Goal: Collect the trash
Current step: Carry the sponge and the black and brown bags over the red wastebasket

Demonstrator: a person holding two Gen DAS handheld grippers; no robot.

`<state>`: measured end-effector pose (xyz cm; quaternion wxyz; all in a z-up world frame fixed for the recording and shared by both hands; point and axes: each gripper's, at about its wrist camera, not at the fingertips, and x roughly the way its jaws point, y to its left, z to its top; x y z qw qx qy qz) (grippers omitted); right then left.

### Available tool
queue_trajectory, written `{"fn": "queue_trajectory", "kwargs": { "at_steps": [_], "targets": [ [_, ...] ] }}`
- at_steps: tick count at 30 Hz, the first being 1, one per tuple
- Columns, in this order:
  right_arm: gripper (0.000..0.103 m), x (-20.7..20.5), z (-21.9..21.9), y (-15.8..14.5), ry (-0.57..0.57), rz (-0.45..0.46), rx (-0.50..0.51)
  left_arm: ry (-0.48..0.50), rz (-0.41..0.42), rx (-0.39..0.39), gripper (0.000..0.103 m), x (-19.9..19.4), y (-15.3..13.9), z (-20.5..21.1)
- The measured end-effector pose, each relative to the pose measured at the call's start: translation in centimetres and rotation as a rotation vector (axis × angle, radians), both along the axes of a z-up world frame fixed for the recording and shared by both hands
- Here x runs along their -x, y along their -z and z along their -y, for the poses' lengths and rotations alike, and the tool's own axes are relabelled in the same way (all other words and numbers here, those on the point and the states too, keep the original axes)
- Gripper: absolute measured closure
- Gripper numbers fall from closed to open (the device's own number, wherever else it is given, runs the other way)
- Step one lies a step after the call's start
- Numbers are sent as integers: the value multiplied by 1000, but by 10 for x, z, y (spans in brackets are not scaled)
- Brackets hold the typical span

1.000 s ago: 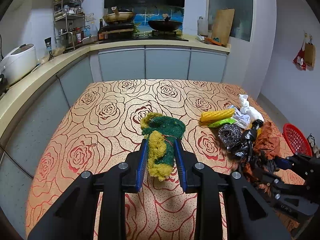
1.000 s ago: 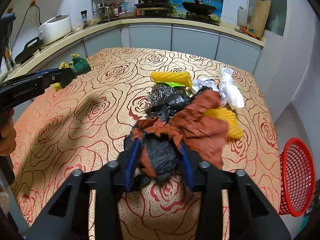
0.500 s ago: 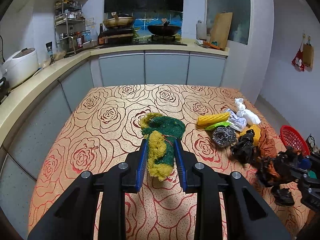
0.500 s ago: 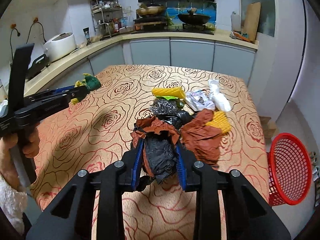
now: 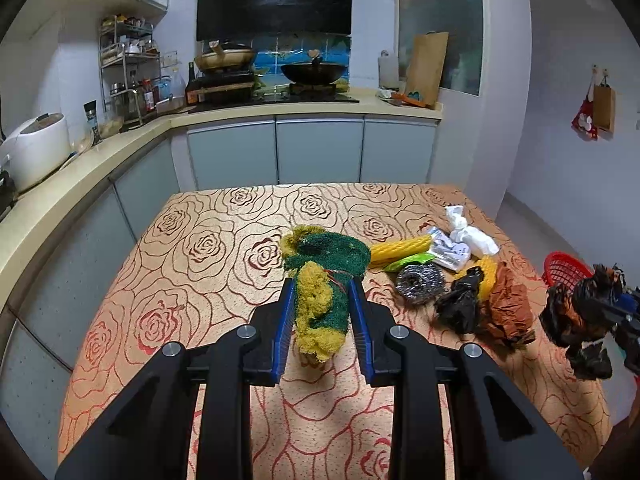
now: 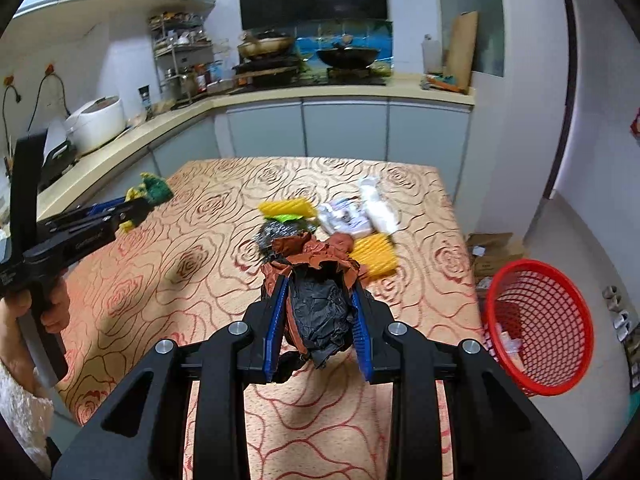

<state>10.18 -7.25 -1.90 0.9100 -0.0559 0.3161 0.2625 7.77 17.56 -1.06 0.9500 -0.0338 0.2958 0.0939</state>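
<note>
Both your grippers pinch trash above the table [image 6: 420, 184]: left gripper [image 5: 323, 312] a scouring sponge [image 5: 320, 300], right gripper [image 6: 319, 320] a black-and-brown bag wad [image 6: 316, 304]. Its dangling tail could snag short of the red basket [image 6: 536, 320].

trash pile [image 6: 320, 220]: motion-blurred | red basket [image 5: 566, 270]: mostly hidden behind table edge [image 5: 532, 264] in left view
</note>
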Motion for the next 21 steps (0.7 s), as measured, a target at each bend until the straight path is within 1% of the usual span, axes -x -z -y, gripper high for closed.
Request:
{"fn": "queue_trajectory", "kwargs": {
  "at_steps": [15, 21],
  "targets": [
    [74, -8, 50, -20, 139, 62, -35, 79, 31, -9, 77, -12, -16, 39],
    [74, -17, 79, -21, 211, 67, -51, 127, 33, -14, 77, -22, -20, 65]
  ]
}}
